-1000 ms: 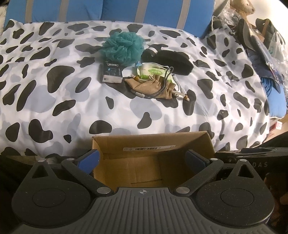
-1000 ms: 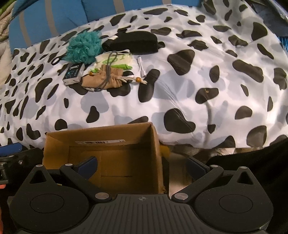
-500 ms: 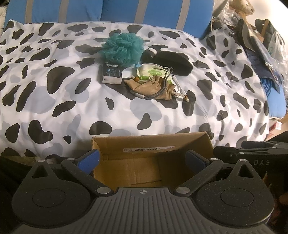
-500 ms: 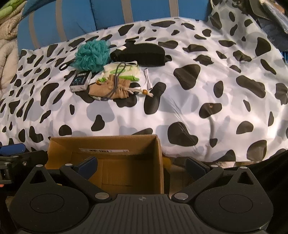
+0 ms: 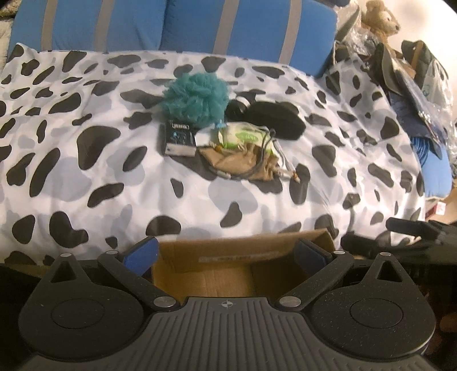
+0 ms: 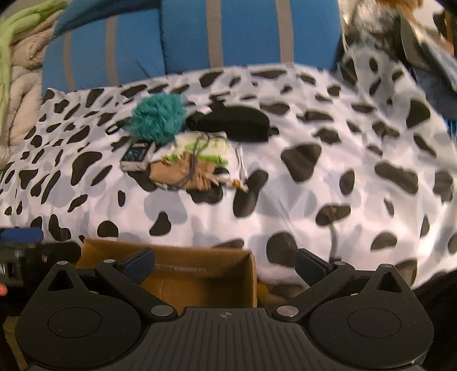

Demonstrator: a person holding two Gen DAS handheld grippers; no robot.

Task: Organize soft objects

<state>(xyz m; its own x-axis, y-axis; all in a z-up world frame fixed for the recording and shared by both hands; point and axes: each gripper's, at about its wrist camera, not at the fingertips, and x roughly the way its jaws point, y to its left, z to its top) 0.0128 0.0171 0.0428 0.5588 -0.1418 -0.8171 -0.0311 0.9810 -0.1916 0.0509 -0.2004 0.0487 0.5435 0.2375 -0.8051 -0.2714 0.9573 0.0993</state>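
Observation:
A small pile lies mid-bed on the cow-print cover: a teal bath pouf (image 5: 197,98) (image 6: 157,118), a black soft case (image 5: 274,120) (image 6: 231,124), a white-green wipes pack (image 5: 242,137) (image 6: 205,147), a tan drawstring pouch (image 5: 240,164) (image 6: 182,172) and a small dark box (image 5: 178,138) (image 6: 136,154). An open cardboard box (image 5: 242,265) (image 6: 177,274) sits at the bed's near edge. My left gripper (image 5: 225,252) hangs open over the box. My right gripper (image 6: 225,262) is open above the box's right wall. Both are empty and far from the pile.
Blue cushions with grey stripes (image 5: 171,25) (image 6: 200,40) back the bed. Bags, clutter and a plush bear (image 5: 382,17) crowd the right side. A beige and green blanket (image 6: 20,71) lies at the left. The right gripper's body (image 5: 414,231) shows at the left view's edge.
Both grippers have risen and tilted up, so the box has slid lower in view and more of the cushions shows. The right view is blurred by motion. Nothing was grasped.

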